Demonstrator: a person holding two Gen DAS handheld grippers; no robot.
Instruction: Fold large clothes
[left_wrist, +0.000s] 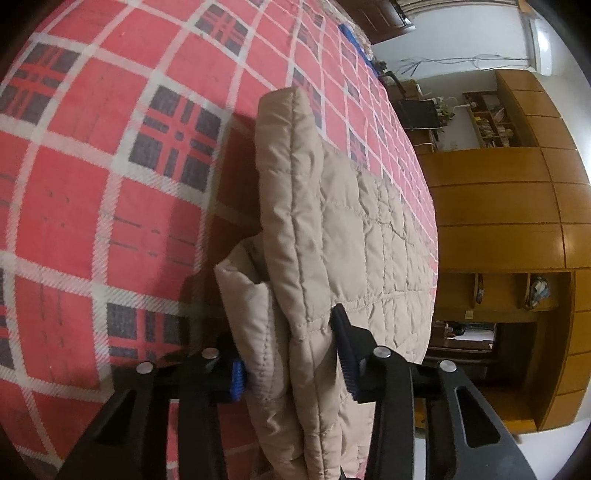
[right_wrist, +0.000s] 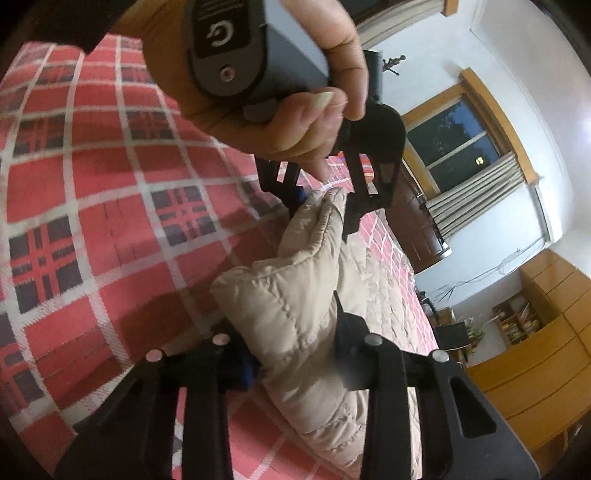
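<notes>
Beige, quilted and puffy, the padded jacket (left_wrist: 332, 229) lies partly on a bed, with one thick folded edge lifted off the cover. In the left wrist view that stitched edge stands up between the two black fingers of the left hand-held gripper (left_wrist: 293, 373), whose blue ribbed pads (left_wrist: 238, 380) press against the fabric from either side, so this hand-held gripper is clamped on the jacket. The rest of the garment spreads flat away from it toward the far edge of the bed.

In the right wrist view the right hand-held gripper (right_wrist: 295, 350) is likewise closed on a bunched beige fold of the jacket (right_wrist: 295, 306), the cloth bulging out above its fingers. Further along the same raised edge the left hand-held gripper (right_wrist: 325, 199) appears again, pinching a peak of fabric, held from above by a person's hand (right_wrist: 295, 110) wrapped around its grey handle with a power symbol on it.

Beneath the jacket is a red bed cover with white grid lines and dark plaid squares (left_wrist: 110, 166). Beyond the bed stand orange-brown wooden cabinets (left_wrist: 509, 206), an open shelf crowded with small items (left_wrist: 491, 122), white walls, and a wood-framed window with a striped curtain (right_wrist: 465, 155).
</notes>
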